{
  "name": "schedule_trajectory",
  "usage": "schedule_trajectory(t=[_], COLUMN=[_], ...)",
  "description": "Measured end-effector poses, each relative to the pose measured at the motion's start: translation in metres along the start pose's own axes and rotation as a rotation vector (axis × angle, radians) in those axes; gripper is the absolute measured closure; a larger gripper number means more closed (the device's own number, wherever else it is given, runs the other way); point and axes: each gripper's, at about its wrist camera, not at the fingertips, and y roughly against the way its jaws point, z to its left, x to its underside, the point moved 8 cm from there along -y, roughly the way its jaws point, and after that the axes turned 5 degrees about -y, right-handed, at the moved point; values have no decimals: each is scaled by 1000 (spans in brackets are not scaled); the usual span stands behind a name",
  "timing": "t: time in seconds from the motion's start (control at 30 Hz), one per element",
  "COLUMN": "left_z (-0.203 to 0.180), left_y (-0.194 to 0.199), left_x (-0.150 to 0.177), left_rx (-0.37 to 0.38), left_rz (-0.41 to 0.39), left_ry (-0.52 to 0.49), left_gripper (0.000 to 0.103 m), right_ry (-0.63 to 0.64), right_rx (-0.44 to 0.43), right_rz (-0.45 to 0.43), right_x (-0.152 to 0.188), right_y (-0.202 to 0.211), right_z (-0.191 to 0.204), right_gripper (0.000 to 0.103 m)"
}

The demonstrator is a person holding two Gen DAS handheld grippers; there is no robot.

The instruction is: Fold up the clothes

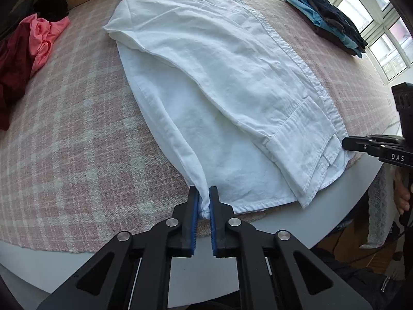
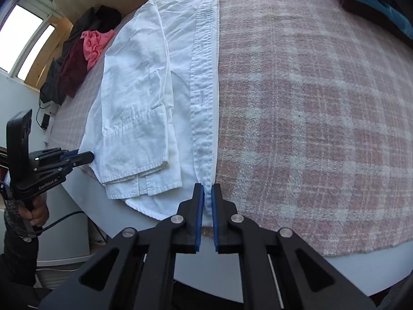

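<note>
A white button-up shirt [image 1: 219, 82] lies lengthwise on the pink checked cloth, sleeves folded in over its body. My left gripper [image 1: 203, 204] is shut on the shirt's near left hem corner, the fabric pinched between its blue pads. In the right wrist view the same shirt [image 2: 144, 98] lies at the left, and my right gripper [image 2: 207, 201] is shut on the near end of the button placket at the hem. Each gripper shows in the other's view: the right gripper [image 1: 347, 143] at the shirt's right hem corner, the left gripper [image 2: 89, 156] at its left edge.
The pink checked cloth [image 1: 64, 142] covers a white round table [image 1: 296, 222]. A pile of pink, maroon and black clothes [image 1: 33, 41] lies far left. Folded blue and dark garments [image 1: 327, 18] are stacked far right by the windows. A hand [image 2: 38, 213] holds the left gripper's handle.
</note>
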Motion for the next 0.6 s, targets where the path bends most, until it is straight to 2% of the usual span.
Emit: schedule_trajectory(t=[0.2, 0.33, 0.37, 0.43, 0.5, 0.6], left_z=[20, 25, 23, 26, 19, 20], left_y=[27, 55, 61, 66, 64, 63], left_x=[-7, -27, -32, -45, -50, -41], left_rx=[216, 271, 286, 293, 294, 276], left_rz=[-49, -97, -109, -123, -101, -55], left_ry=[139, 163, 167, 135, 103, 40], left_gripper=[100, 100, 100, 100, 100, 100], right_ry=[-288, -363, -368, -323, -279, -234], right_rx=[-301, -423, -434, -394, -354, -246], right_rz=[10, -63, -77, -77, -78, -9], right_x=[-8, -35, -42, -53, -65, -48], right_y=[14, 41, 45, 49, 52, 50], right_z=[-12, -1, 3, 12, 20, 7], right_gripper=[98, 99, 99, 99, 98, 96])
